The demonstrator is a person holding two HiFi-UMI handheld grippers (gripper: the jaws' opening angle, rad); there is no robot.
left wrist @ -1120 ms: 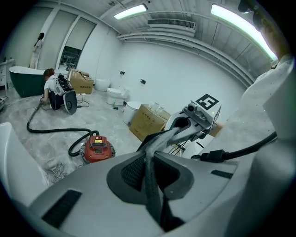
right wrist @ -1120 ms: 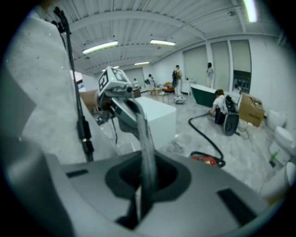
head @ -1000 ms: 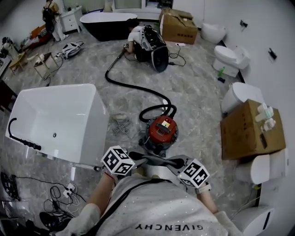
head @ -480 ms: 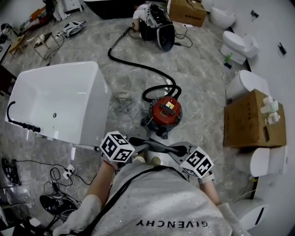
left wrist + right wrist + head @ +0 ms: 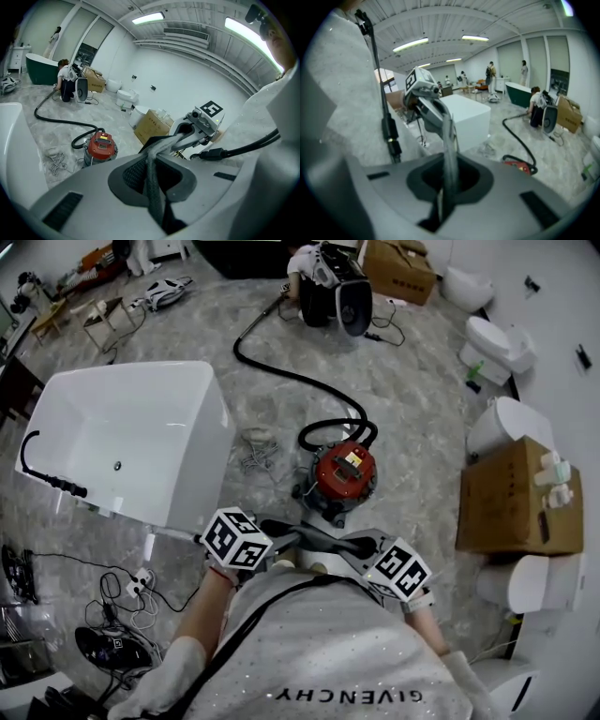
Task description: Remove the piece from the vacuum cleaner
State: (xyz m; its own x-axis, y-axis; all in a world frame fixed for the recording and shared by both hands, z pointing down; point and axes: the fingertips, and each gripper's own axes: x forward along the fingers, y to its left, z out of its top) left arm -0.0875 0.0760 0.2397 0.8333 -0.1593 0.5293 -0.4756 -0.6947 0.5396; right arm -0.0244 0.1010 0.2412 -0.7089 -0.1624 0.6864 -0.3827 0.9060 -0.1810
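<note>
The red vacuum cleaner [image 5: 344,474] stands on the marble floor just ahead of me, its black hose [image 5: 281,371] snaking away towards the back. It also shows small in the left gripper view as the vacuum cleaner [image 5: 101,145] and in the right gripper view as the vacuum cleaner [image 5: 520,165]. I hold both grippers close to my chest, tips turned towards each other, well short of the vacuum. My left gripper [image 5: 302,538] [image 5: 180,136] is shut with nothing in it. My right gripper [image 5: 330,546] [image 5: 446,119] is shut and empty too.
A white bathtub [image 5: 122,442] stands on the left. A cardboard box [image 5: 516,498] and toilets [image 5: 502,423] line the right. Loose cable [image 5: 258,456] lies left of the vacuum, and cords with a power strip [image 5: 141,582] lie at lower left. A person crouches by a black machine [image 5: 337,277] at the back.
The head view has tipped, so the floor, tub and vacuum sit a little higher in the picture. Both grippers have stayed shut near my chest.
</note>
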